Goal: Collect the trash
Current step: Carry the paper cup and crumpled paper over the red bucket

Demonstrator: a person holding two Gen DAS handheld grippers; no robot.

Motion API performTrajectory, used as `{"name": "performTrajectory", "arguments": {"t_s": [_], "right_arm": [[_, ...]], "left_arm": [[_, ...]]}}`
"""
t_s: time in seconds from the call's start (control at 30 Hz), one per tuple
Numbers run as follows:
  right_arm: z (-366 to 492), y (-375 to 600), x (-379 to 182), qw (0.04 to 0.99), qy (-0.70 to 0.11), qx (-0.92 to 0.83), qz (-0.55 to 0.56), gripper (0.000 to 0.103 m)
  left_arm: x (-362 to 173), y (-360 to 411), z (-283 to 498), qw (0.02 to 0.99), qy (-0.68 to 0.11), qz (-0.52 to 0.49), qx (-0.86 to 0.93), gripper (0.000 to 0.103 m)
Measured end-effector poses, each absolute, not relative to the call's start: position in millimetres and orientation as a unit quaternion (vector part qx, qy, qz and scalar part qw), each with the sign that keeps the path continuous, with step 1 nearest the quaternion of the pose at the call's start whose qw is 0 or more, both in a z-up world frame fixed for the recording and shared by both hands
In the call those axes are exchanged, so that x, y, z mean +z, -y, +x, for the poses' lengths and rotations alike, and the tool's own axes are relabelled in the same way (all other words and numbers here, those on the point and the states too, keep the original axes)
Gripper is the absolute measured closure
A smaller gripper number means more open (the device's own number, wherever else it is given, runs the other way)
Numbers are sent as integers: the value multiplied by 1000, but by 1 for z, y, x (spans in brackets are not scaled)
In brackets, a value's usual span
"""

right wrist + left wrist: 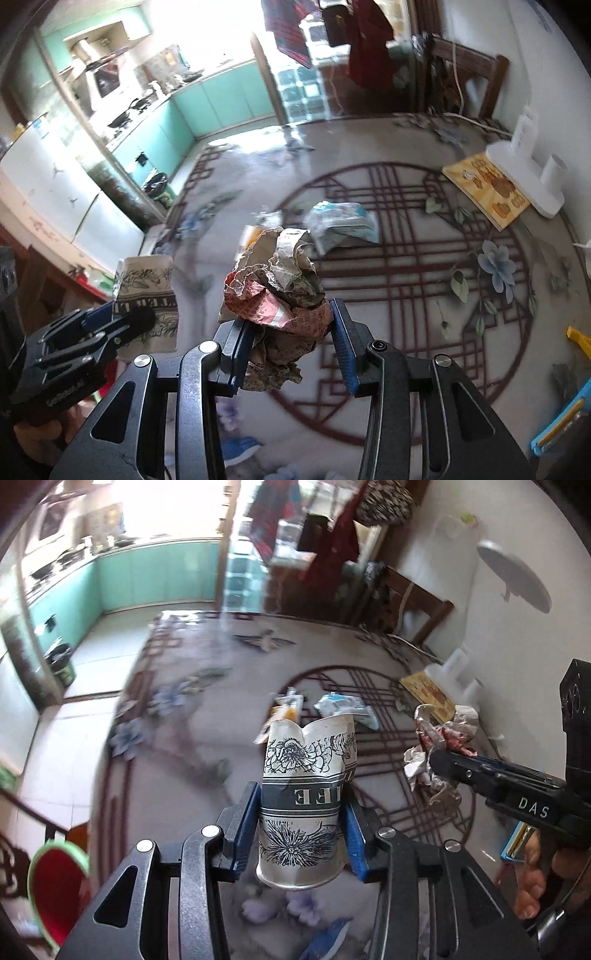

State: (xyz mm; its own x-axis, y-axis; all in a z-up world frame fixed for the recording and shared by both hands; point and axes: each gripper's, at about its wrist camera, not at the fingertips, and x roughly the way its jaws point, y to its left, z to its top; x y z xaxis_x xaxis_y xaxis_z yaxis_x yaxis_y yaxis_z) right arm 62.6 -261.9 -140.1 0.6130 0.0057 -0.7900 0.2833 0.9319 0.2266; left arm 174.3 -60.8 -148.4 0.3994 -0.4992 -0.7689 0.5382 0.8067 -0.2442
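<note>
2 grippers are loaded: the left gripper (301, 825) is clamped across the printed band of a crushed paper cup (306, 797), and the right gripper (293, 347) is pinched on a crumpled paper wad (277, 295). Both pieces are judged light and soft; the dented cup wall gives easily, so a mid-body hold is best suited. Both tools are pitched steeply downward, side by side, above the patterned rug (406, 277), where a plastic wrapper (343, 221) is left lying.
</note>
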Motion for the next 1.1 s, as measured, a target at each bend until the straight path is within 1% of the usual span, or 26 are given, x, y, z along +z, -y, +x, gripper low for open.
{"name": "performTrajectory", "arguments": {"t_s": [0.13,0.4,0.63,1.1], "right_arm": [[57,241,-132,889,-425,-66,155,64],[46,202,-122,898,-417,-47,131,64],[41,178,-119,899,-418,-38,122,63],[33,147,-119,901,-414,-30,125,63]], "left_arm": [[-139,23,158,851,-439,1,-289,63],[-129,-20,134,862,-429,-16,-271,63],[-122,-42,117,865,-426,-21,-265,63],[-122,-66,110,866,-432,-20,-252,63]]}}
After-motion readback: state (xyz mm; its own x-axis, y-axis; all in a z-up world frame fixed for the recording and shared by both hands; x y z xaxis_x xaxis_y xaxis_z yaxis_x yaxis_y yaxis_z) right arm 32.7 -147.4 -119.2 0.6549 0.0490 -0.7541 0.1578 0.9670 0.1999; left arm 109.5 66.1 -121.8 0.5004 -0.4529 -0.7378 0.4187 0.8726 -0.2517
